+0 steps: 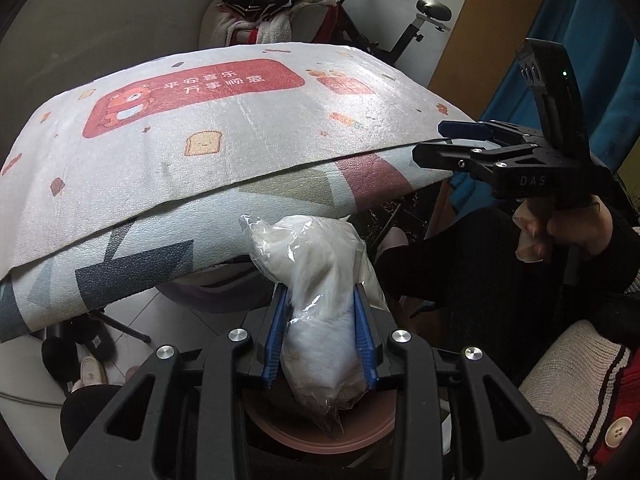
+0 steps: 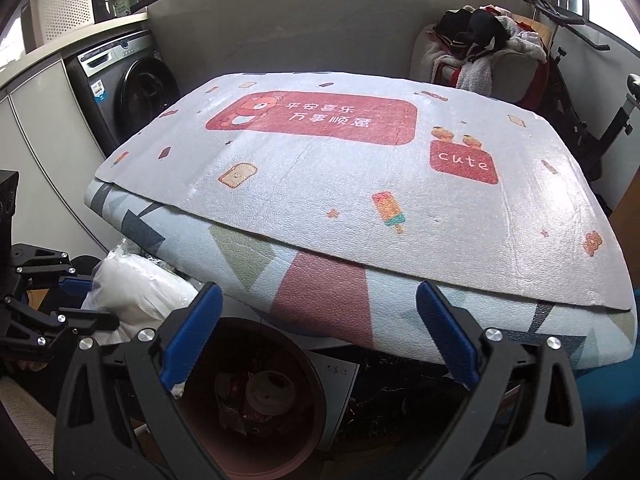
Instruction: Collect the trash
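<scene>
Looks like a laundry corner: a washing machine (image 2: 128,80) on one side, an exercise bike (image 1: 404,32) and a chair piled with clothes (image 1: 272,4) behind a table (image 2: 360,208) covered in a foam mat printed with a cartoon bear and "cute". Tabletop looks bare of trash from both views, so I'd guess the job's close to wrapped.

Left gripper (image 1: 322,332) is pinching a clear plastic bag (image 1: 320,280) stuffed with white tissue-like stuff, hanging right over the pinkish-brown trash bin (image 2: 256,400) below the table edge. Bin already has some wrappers and a tape roll inside. Right gripper (image 2: 320,340) is spread wide and holding nothing, parked near the bin too. What's left, probably, is dropping the bag in.
</scene>
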`<state>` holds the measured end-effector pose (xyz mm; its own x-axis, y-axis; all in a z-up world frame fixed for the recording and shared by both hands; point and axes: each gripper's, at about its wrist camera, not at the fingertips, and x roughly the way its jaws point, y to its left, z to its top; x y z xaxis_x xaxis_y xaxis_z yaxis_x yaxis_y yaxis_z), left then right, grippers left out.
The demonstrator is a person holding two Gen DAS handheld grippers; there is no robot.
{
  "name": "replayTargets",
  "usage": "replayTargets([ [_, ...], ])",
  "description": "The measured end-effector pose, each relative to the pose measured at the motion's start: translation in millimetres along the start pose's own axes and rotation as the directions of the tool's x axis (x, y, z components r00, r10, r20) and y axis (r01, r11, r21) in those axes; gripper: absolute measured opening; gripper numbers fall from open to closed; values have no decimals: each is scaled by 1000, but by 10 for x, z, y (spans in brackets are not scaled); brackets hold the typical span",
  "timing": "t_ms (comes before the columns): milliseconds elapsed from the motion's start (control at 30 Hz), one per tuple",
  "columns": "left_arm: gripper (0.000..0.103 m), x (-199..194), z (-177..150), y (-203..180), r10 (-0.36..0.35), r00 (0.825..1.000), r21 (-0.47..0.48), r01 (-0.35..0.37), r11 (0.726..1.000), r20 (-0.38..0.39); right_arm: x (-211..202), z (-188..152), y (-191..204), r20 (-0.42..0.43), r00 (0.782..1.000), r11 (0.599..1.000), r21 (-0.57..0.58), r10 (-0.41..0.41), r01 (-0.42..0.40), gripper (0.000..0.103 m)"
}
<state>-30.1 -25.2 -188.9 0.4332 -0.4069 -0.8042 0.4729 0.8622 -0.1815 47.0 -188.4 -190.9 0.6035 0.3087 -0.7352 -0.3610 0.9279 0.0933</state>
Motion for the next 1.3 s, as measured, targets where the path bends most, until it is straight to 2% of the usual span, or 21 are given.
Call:
replayTargets([
  [67, 39, 11, 12, -14, -2, 1000, 11, 1, 1000, 3, -24, 8, -3, 3, 1000, 1000, 1, -8, 8, 96],
  [100, 50, 0, 25, -12, -2, 1000, 9, 2, 1000, 10, -35, 19, -4, 5, 1000, 1000, 3, -12, 12, 96],
  [133, 66, -29, 47, -14, 3, 1000, 4, -3, 1000, 24, -46, 29, -6, 7, 1000, 1000, 4, -15, 15, 97],
  [200, 78, -112, 92, 13, 35, 997, -10, -35, 999, 65, -76, 57, -8, 13, 1000, 1000, 7, -23, 23, 97],
  [333, 92, -312, 226, 112, 92, 987, -47, -86, 995, 135, -161, 135, 12, 33, 999, 999, 10, -43, 43, 97],
  [433, 96, -504, 365, 184, 155, 969, -77, -143, 987, 194, -241, 220, 12, 48, 997, 998, 19, -61, 60, 97],
  [600, 97, -849, 604, 247, 242, 924, -106, -220, 970, 296, -425, 382, 6, 90, 993, 996, 41, -78, 74, 97],
  [867, 97, -1305, 941, 204, 317, 860, -124, -292, 948, 400, -761, 662, 29, 164, 982, 995, 48, -91, 85, 97],
  [967, 97, -1422, 1019, 191, 324, 846, -136, -294, 946, 424, -865, 740, 30, 190, 977, 995, 52, -97, 89, 97],
  [1233, 97, -1570, 1114, 118, 329, 824, -138, -300, 944, 461, -1008, 854, 63, 225, 968, 993, 50, -113, 104, 97],
  [1300, 97, -1580, 1122, 98, 350, 815, -148, -319, 936, 462, -1032, 864, 71, 231, 966, 993, 49, -115, 106, 97],
])
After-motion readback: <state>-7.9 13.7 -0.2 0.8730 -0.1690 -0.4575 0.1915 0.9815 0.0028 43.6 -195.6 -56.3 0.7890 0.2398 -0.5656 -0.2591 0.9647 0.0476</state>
